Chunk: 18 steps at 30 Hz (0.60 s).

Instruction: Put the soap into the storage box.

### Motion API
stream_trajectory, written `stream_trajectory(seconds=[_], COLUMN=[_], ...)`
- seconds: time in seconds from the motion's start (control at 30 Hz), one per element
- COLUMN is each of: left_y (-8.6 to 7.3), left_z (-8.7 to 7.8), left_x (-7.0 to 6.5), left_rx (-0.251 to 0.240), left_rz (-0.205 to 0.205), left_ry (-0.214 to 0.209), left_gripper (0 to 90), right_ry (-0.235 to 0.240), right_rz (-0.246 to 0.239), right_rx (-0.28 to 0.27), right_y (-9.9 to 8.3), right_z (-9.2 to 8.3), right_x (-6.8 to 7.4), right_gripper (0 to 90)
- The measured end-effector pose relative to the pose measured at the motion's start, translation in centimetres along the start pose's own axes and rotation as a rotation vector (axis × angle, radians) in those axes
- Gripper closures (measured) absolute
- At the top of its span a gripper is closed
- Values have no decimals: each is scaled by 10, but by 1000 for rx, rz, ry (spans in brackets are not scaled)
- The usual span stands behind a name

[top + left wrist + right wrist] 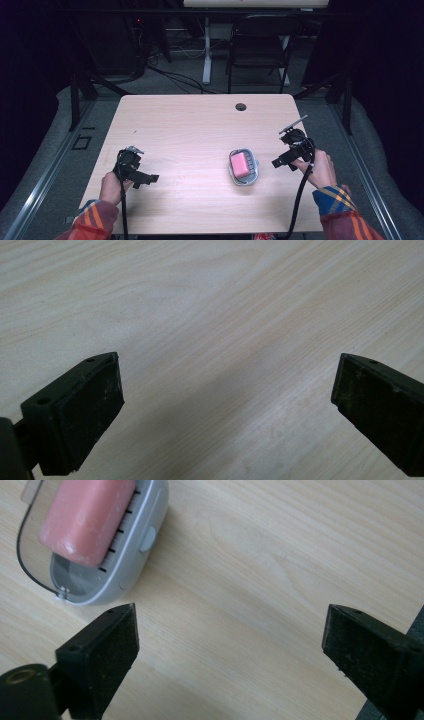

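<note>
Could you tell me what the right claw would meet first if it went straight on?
Probably the grey soap dish holding the pink soap; the open right claw points toward it, though slightly off-centre.

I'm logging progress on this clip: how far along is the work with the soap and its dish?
Done: the pink soap bar already lies in the grey soap dish on the table. In hand: nothing; the right tool sits open just beside the dish, and the left tool is open over bare wood, well apart. Left: any grasp of the dish or soap has not begun.
</note>
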<state>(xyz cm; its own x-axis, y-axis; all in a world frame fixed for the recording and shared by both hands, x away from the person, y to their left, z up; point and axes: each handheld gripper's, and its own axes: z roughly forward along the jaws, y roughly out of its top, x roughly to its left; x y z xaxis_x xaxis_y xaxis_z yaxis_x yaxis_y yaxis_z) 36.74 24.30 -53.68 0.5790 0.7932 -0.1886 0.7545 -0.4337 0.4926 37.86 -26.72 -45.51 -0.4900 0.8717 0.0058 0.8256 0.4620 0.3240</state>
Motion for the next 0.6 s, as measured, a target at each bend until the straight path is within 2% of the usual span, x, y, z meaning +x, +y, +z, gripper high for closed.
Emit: stream_trajectory(seconds=[0.07, 0.37, 0.4, 0.5, 0.6], left_y=[0, 0, 0, 0, 0], left_z=[0, 0, 0, 0, 0], left_x=[0, 0, 0, 0, 0], left_rx=[1, 1, 2, 0, 2], left_rz=[-2, -2, -2, -1, -3], left_ry=[0, 1, 1, 2, 2], left_gripper=[3, 3, 3, 3, 3], right_ry=[4, 5, 5, 5, 22], right_rz=[3, 31, 40, 45, 70], right_rx=[9, -16, 15, 24, 33], right_y=[-6, -32, -38, -45, -57], right_z=[1, 6, 9, 14, 23], right_x=[-3, -14, -17, -19, -23], right_gripper=[54, 17, 13, 11, 4])
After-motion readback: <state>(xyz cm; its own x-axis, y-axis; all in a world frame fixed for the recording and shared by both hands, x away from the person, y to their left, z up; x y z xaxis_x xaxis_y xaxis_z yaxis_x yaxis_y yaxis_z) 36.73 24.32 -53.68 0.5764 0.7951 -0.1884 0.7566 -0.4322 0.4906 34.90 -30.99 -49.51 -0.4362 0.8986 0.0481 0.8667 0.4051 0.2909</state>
